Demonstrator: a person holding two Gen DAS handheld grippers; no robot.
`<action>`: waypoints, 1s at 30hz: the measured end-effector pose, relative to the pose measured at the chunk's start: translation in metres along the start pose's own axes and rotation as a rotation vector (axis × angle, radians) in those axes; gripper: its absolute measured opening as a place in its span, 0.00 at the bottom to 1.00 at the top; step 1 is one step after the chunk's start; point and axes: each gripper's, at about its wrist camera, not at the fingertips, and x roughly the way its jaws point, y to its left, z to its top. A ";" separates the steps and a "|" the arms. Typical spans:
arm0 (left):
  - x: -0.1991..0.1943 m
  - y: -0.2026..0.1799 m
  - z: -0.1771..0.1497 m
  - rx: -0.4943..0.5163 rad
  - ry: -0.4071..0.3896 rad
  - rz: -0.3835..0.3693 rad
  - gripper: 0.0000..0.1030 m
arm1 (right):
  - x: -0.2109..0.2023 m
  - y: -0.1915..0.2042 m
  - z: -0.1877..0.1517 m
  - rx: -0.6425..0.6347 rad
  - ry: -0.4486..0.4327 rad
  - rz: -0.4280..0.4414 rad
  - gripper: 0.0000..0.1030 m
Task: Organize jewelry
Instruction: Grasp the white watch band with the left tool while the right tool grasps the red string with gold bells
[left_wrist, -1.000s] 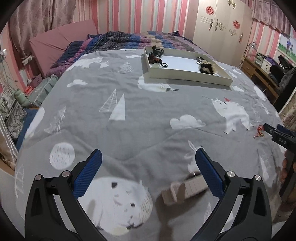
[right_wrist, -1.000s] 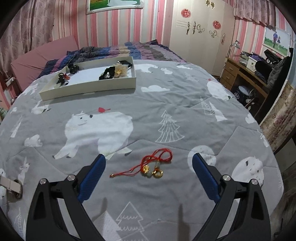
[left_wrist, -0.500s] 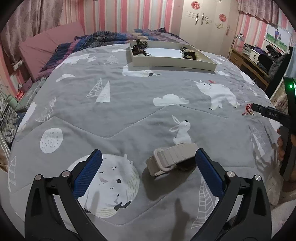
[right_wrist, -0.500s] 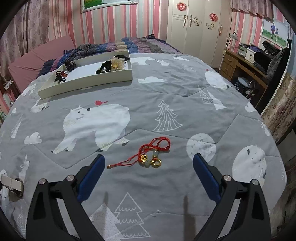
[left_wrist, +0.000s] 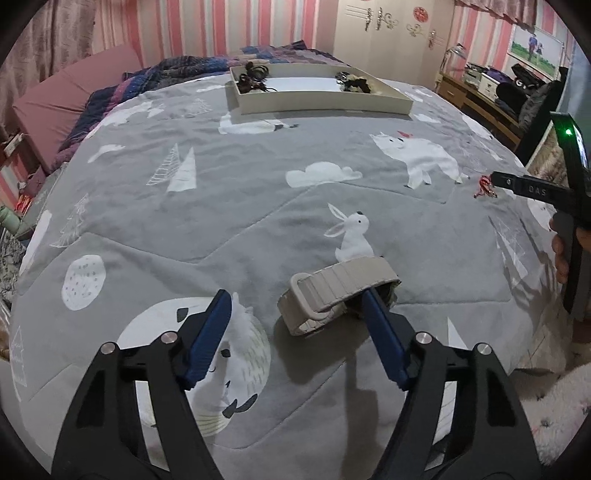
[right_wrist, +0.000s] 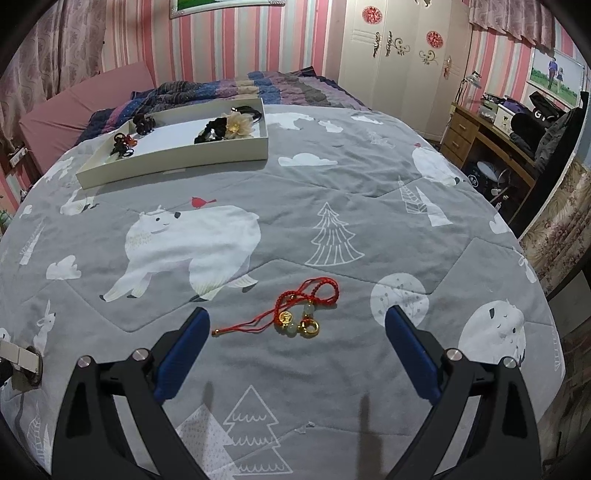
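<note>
A watch with a beige band (left_wrist: 334, 291) lies on the grey printed bedspread (left_wrist: 229, 206). My left gripper (left_wrist: 295, 300) is low over it and its jaws are closing. The right fingertip (left_wrist: 371, 301) sits at the band's loop, while the left pad is still clear of it. In the right wrist view the watch (right_wrist: 22, 357) shows at the left edge. A red cord necklace with gold and jade charms (right_wrist: 304, 314) lies between the wide-open fingers of my right gripper (right_wrist: 297, 314). The left wrist view also catches the necklace (left_wrist: 482, 186) and the right gripper (left_wrist: 524, 186).
A cream tray (left_wrist: 325, 102) holding dark hair ties and a flower piece stands far up the bed, and also appears as the tray (right_wrist: 177, 159) in the right wrist view. A person's hand (left_wrist: 561, 254) grips the right tool. A desk (right_wrist: 487, 147) stands beyond the bed's right edge.
The left gripper has come down and forward onto the watch, and its jaws have narrowed around the band. The right gripper stays over the necklace.
</note>
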 end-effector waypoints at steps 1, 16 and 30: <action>0.001 -0.001 -0.001 0.006 0.000 0.000 0.71 | 0.003 -0.001 0.000 0.004 0.006 -0.001 0.93; 0.020 0.007 0.011 -0.003 0.027 -0.060 0.35 | 0.031 -0.005 0.006 0.024 0.066 0.009 0.92; 0.035 0.019 0.035 -0.045 0.058 -0.058 0.07 | 0.049 -0.011 0.010 0.057 0.117 0.063 0.44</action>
